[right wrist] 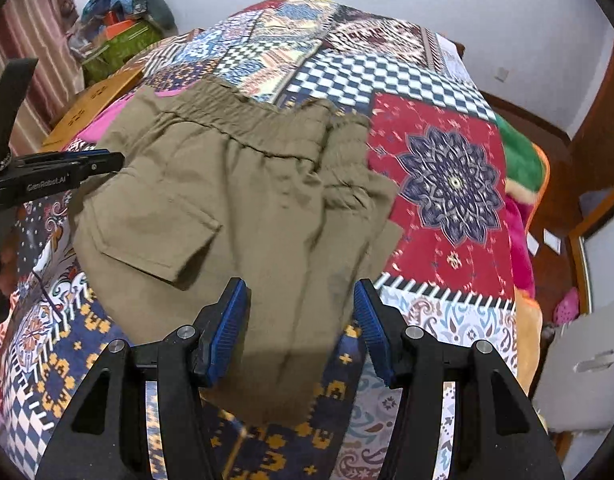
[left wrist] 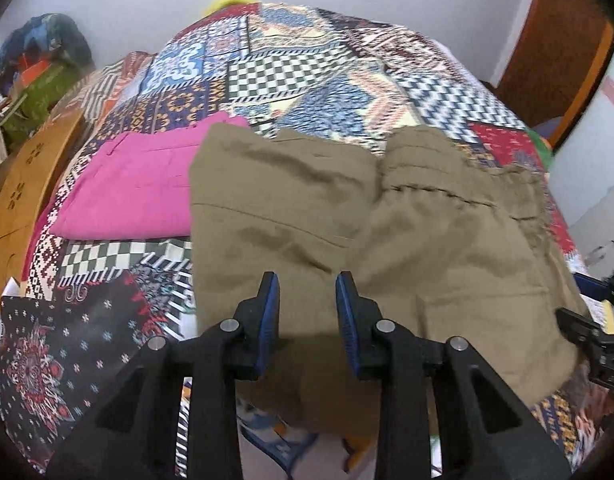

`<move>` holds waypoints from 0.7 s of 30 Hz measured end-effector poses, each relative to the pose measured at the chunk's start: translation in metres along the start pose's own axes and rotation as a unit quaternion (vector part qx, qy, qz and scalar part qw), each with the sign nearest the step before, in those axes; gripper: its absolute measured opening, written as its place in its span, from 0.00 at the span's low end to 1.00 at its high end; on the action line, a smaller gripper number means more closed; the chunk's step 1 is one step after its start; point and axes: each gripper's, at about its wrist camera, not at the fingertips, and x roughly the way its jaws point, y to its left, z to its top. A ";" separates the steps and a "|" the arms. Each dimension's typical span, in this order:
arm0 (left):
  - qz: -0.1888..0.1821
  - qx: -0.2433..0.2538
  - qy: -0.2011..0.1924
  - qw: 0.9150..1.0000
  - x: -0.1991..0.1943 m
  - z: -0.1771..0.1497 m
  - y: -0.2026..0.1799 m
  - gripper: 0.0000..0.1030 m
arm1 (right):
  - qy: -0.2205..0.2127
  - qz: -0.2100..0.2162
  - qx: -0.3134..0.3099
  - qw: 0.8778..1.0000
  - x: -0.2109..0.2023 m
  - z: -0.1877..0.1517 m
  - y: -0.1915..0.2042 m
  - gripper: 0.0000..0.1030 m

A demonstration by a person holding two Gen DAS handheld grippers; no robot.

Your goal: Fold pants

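Khaki pants [left wrist: 347,220] lie folded and rumpled on a patchwork bedspread [left wrist: 291,72]; they also show in the right wrist view [right wrist: 227,200], elastic waistband at the far side and a flap pocket on the left. My left gripper [left wrist: 307,300] is open and empty, just above the near part of the pants. My right gripper [right wrist: 301,312] is open wide and empty over the near edge of the pants. Each gripper shows at the edge of the other's view: the right one [left wrist: 587,336], the left one [right wrist: 67,168].
Folded pink pants [left wrist: 135,192] lie left of the khaki ones. A wooden bed board [left wrist: 23,184] and a pile of bags [left wrist: 39,72] stand at the left. The bedspread [right wrist: 447,184] stretches right, with green and pink blankets [right wrist: 523,168] at its right edge.
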 end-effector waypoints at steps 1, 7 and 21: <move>-0.004 -0.004 0.003 1.000 0.002 0.001 0.003 0.29 | 0.002 0.001 0.004 1.000 0.001 -0.002 -0.002 0.51; 0.005 -0.013 -0.026 1.000 -0.026 0.007 0.022 0.40 | -0.003 -0.011 0.017 1.000 -0.012 -0.003 -0.007 0.53; -0.059 -0.081 0.012 0.995 -0.029 -0.018 0.075 0.72 | -0.025 0.027 0.094 0.995 -0.030 0.006 -0.025 0.66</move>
